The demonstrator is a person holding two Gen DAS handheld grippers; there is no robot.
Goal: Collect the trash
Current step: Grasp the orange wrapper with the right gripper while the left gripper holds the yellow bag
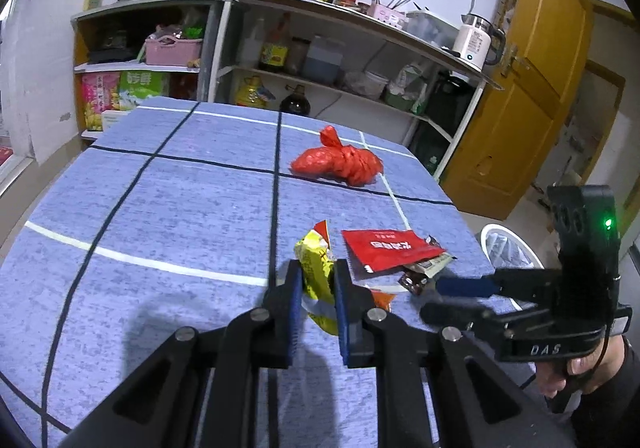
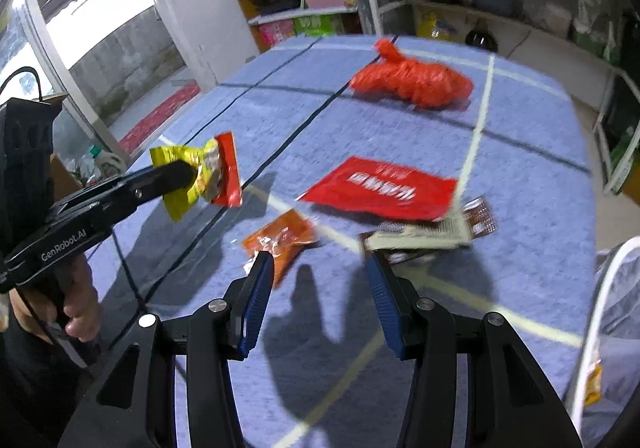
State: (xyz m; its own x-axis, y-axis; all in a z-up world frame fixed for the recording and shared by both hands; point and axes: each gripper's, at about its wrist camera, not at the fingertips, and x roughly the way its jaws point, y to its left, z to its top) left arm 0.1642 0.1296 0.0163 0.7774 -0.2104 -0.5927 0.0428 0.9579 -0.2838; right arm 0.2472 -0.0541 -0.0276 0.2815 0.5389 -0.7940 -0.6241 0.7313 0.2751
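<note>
I am holding the yellow snack wrapper [image 1: 316, 280] pinched between the jaws of my left gripper [image 1: 316, 304], which are drawn in to a narrow gap with the crinkled foil filling it; the wrapper is hanging clear above the table [image 2: 540, 207] near its right edge. My right gripper [image 2: 320, 288] is hovering with jaws standing wide apart and nothing between them, pointing down at the loose litter lying by that same right edge: an orange sachet [image 2: 280, 238] just ahead of my left-hand pad, a flat red packet [image 2: 380, 187] beyond it, and a pale wrapper with a brown one [image 2: 420, 236] partly tucked under the red packet's near corner. A knotted red plastic bag [image 2: 412, 81] is sitting well apart toward the far right corner. The white-rimmed bin [image 2: 600, 288] is standing just off the right edge. I am judging all of this as light, thin and crackly, limp rather than stiff, and likely slick on the cloth, so the flat packets look best taken at a raised edge or corner, and the bag at its knot.
</note>
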